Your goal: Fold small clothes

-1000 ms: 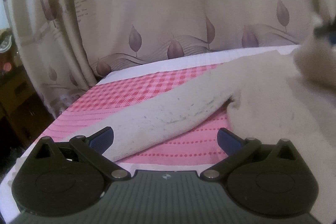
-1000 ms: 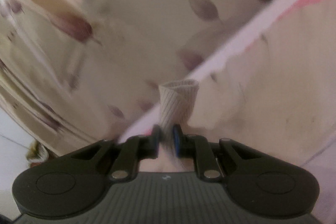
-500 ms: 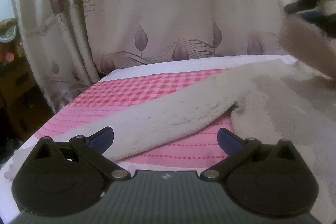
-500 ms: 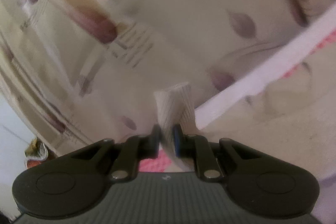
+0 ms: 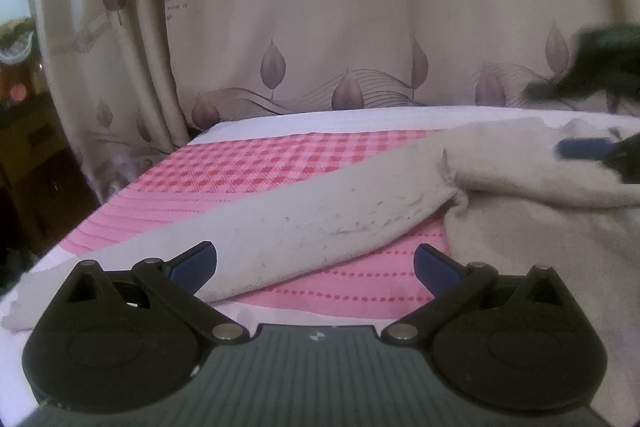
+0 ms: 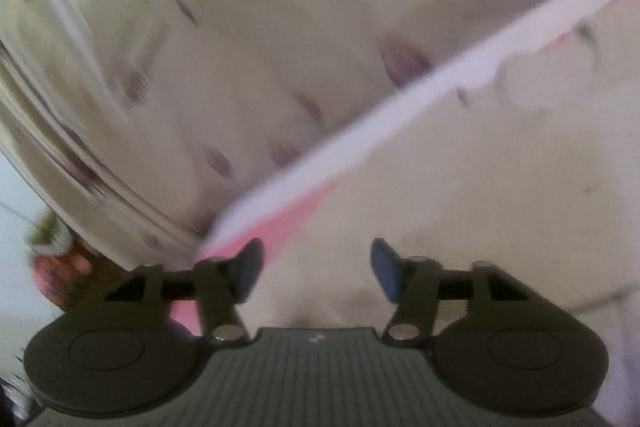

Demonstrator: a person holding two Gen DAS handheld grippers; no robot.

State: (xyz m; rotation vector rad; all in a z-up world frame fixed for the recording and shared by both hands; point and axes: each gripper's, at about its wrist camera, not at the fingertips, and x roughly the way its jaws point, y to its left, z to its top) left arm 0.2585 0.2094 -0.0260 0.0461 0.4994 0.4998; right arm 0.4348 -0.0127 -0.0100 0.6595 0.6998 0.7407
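A beige garment lies on the pink checked bed cover. Its long sleeve runs from the middle toward the front left, passing between my left fingers. My left gripper is open and empty, low over that sleeve. My right gripper is open and empty above the garment's body; the right wrist view is blurred and tilted. In the left wrist view the right gripper shows at the far right, over a folded-in part of the garment.
A beige curtain with leaf prints hangs behind the bed. A white sheet edge runs along the far side. Dark wooden furniture stands at the left, past the bed's edge.
My right gripper was shut on the garment's ribbed cuff and held it up; now it is open and the cuff lies on the garment. My left gripper stayed open and nearly still.
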